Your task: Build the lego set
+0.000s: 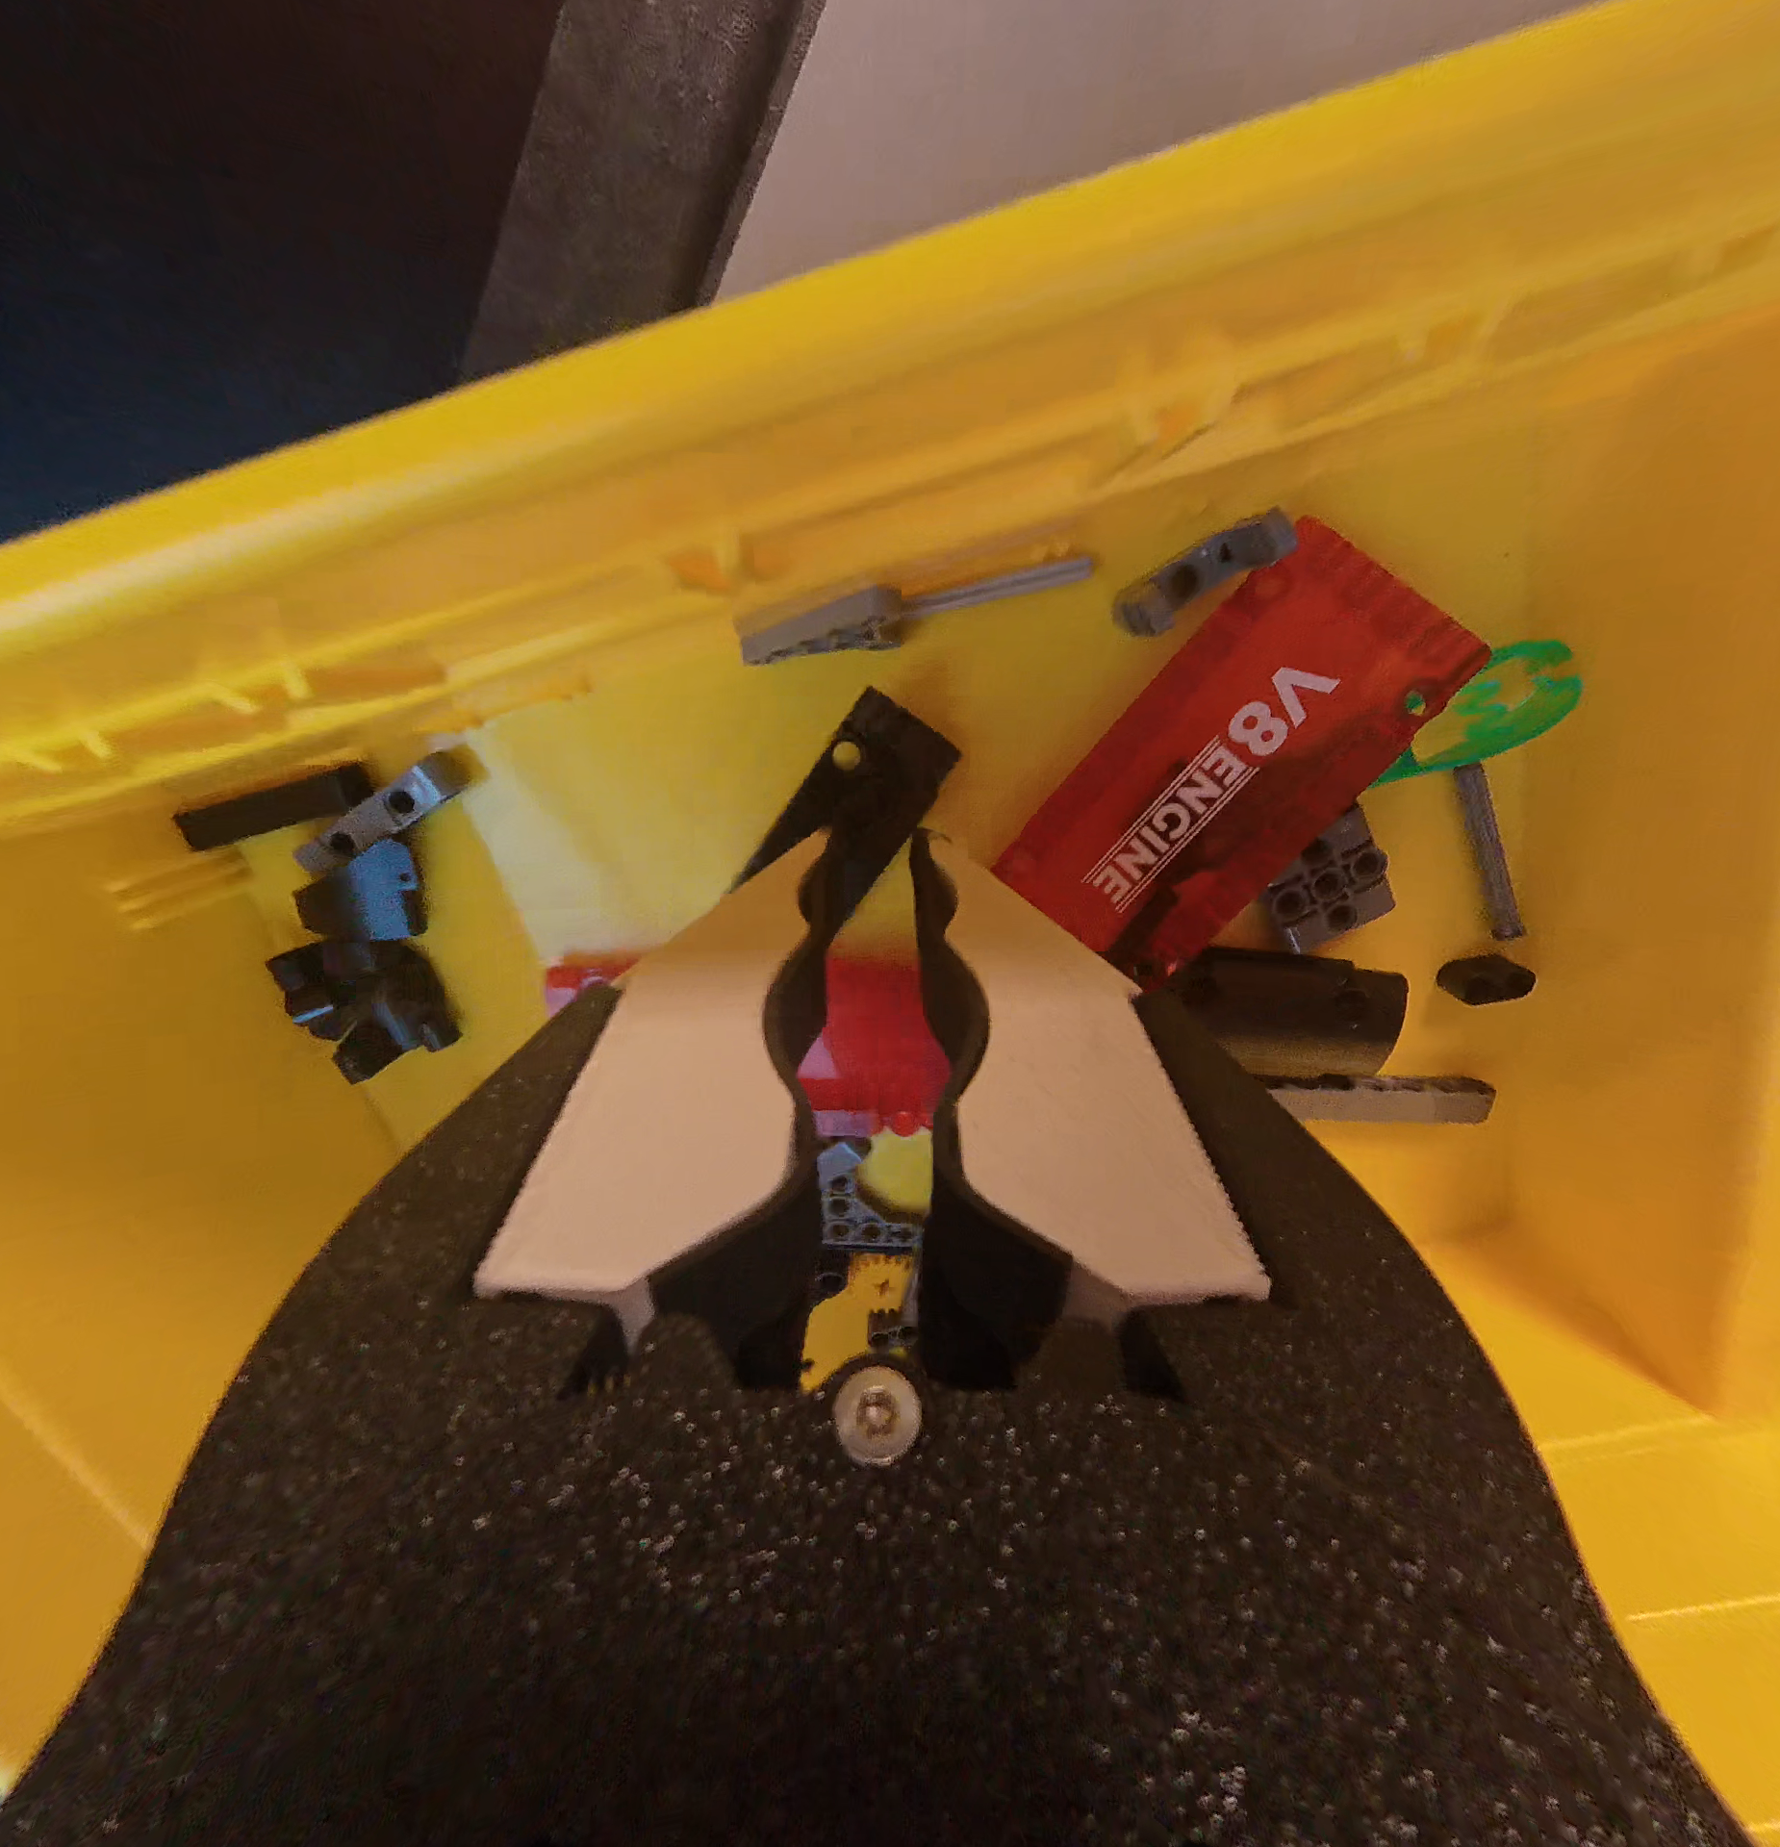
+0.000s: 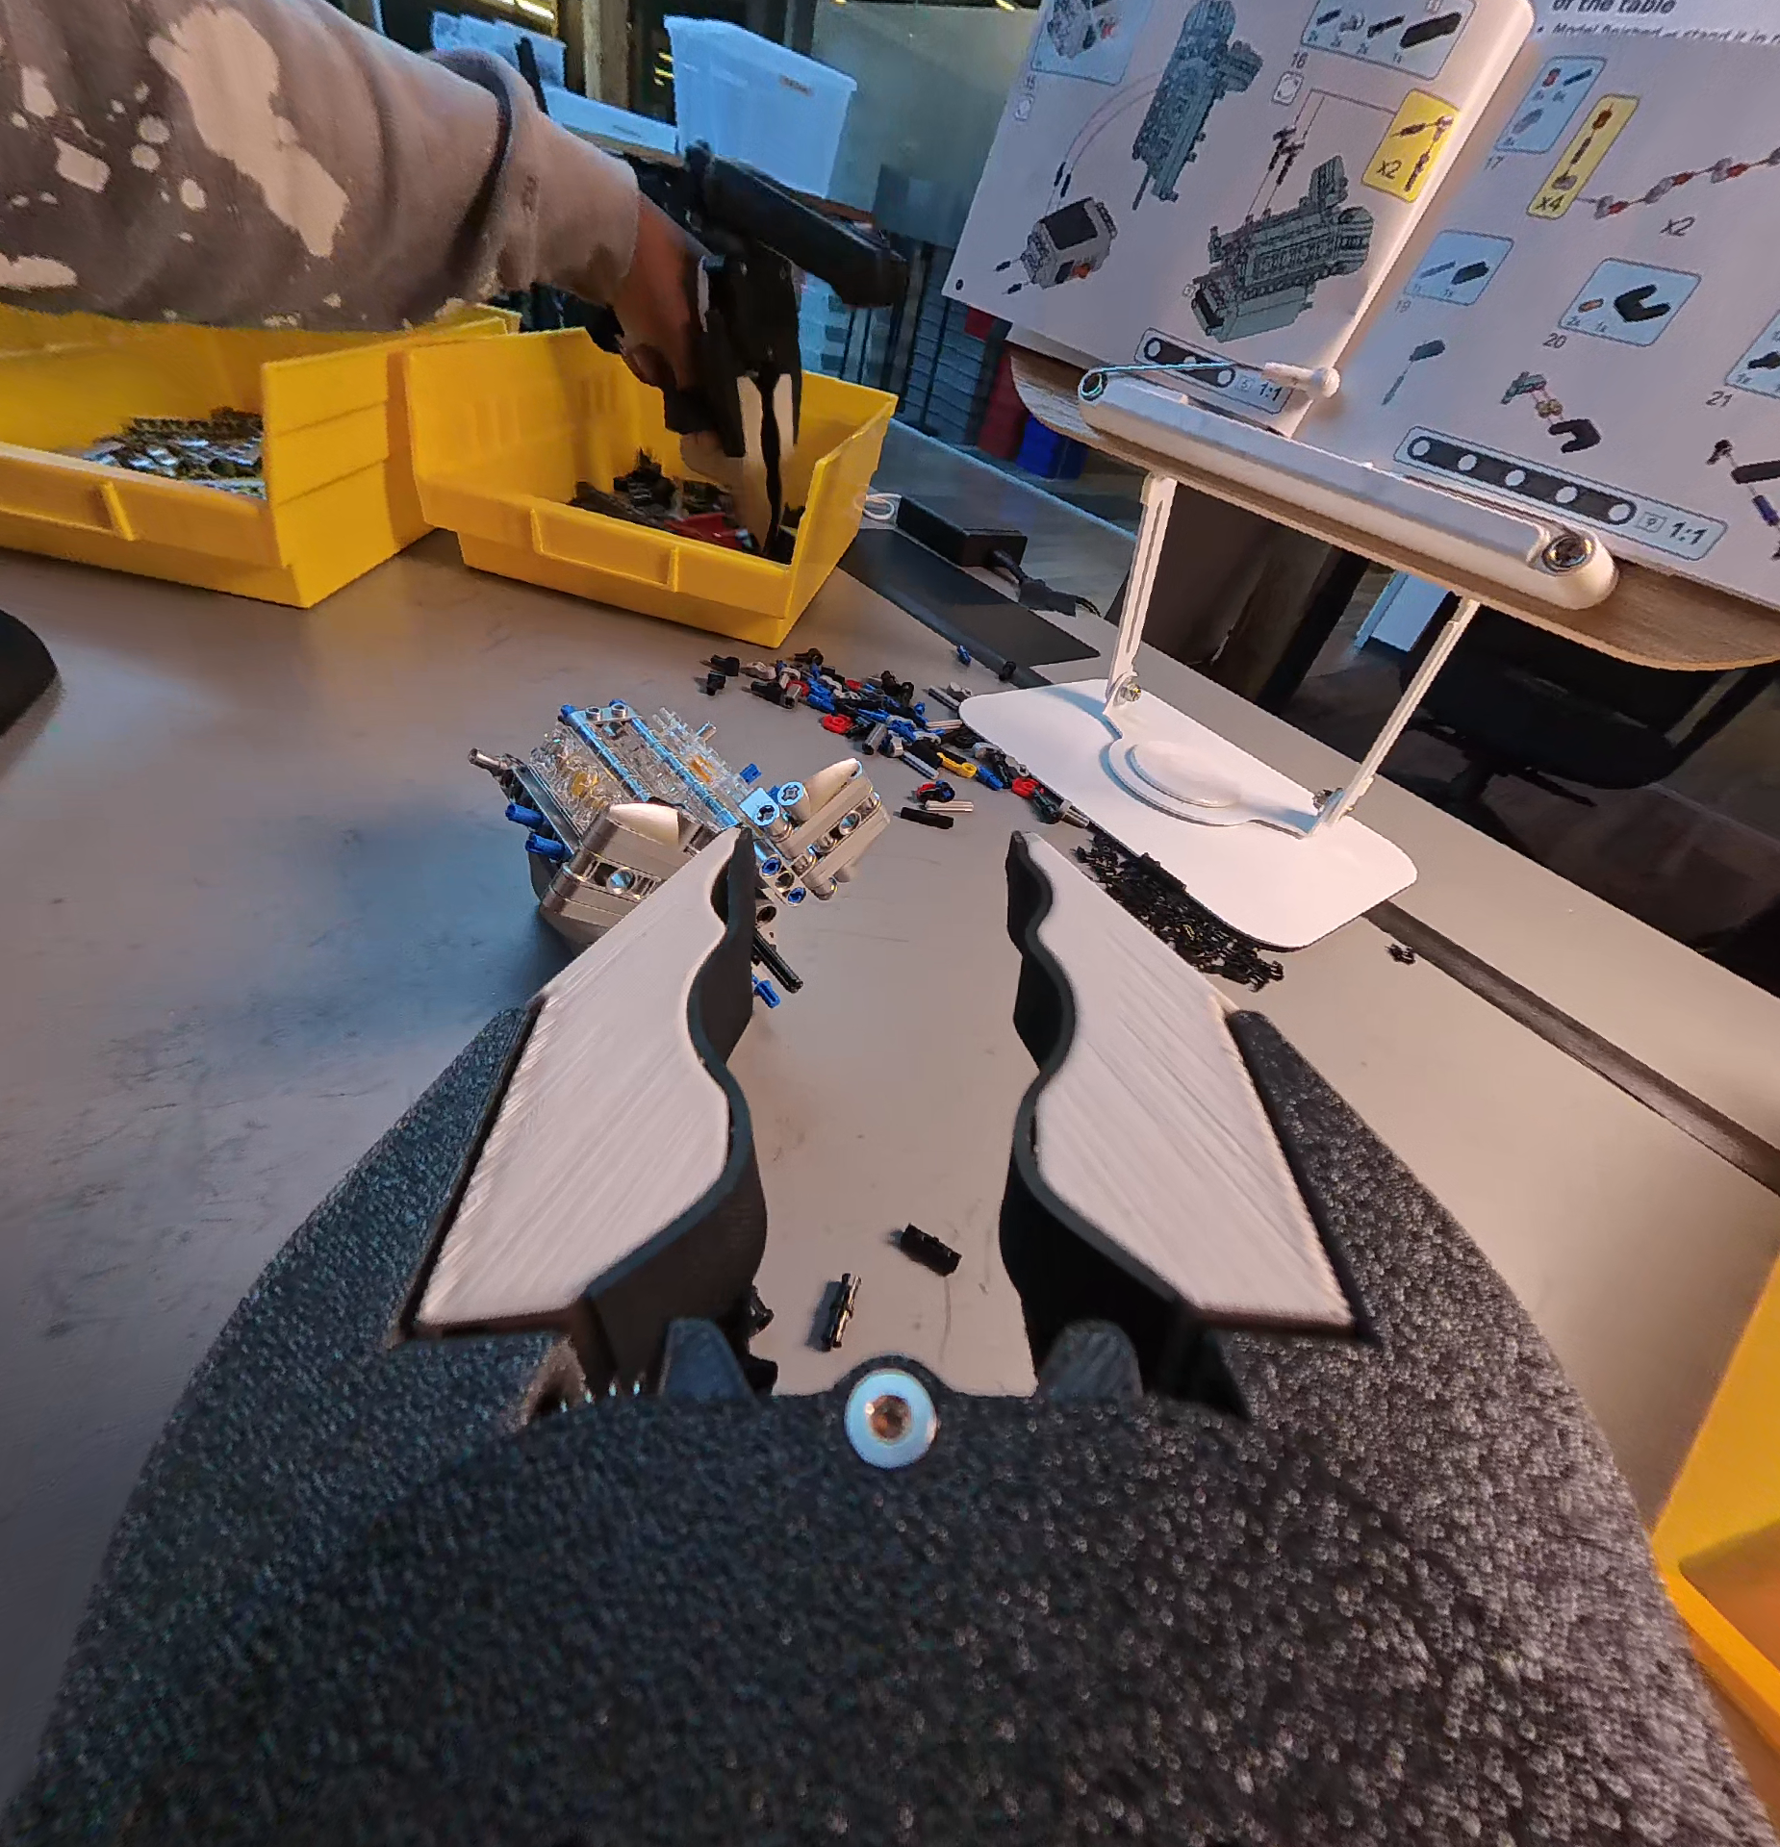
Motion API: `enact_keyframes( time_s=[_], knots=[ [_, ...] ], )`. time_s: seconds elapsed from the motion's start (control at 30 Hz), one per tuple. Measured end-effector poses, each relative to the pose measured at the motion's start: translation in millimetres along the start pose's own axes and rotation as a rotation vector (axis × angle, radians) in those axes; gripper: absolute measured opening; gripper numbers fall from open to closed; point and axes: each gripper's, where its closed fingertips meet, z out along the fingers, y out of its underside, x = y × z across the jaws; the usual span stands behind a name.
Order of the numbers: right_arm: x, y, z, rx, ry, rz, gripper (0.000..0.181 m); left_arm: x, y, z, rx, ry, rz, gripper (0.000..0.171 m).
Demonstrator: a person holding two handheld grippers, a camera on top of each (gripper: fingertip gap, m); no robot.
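Glossy yellow plastic bin (image 1: 866, 420) (smooth walls), matt grey table (image 2: 266, 999), paper instruction sheet (image 2: 1216, 180).

Warm, bright light saturates the yellow bin (image 1: 966, 400) in the left wrist view, its rim smeared by motion blur; the right wrist view is cooler and sharper, the grey table (image 2: 216, 900) faintly glossy; fisheye bending at edges.
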Motion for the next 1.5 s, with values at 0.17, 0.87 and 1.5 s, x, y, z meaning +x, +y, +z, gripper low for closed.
enact_keyframes(
  time_s=[0.17,0.87,1.5],
  knots=[
    [0.6,0.4,0.4,-0.003,0.000,0.005,0.049,-20.2,5.0,-16.3,0.022,-0.094,-0.054,0.000],
    [-0.6,3.4,3.1,-0.025,0.010,-0.017,0.047,14.8,6.8,-13.8,-0.024,-0.095,0.132,0.012],
    [-2.9,4.4,4.0,-0.034,0.004,-0.032,0.045,40.6,7.6,-68.4,0.109,-0.136,0.036,0.017]
  ],
)
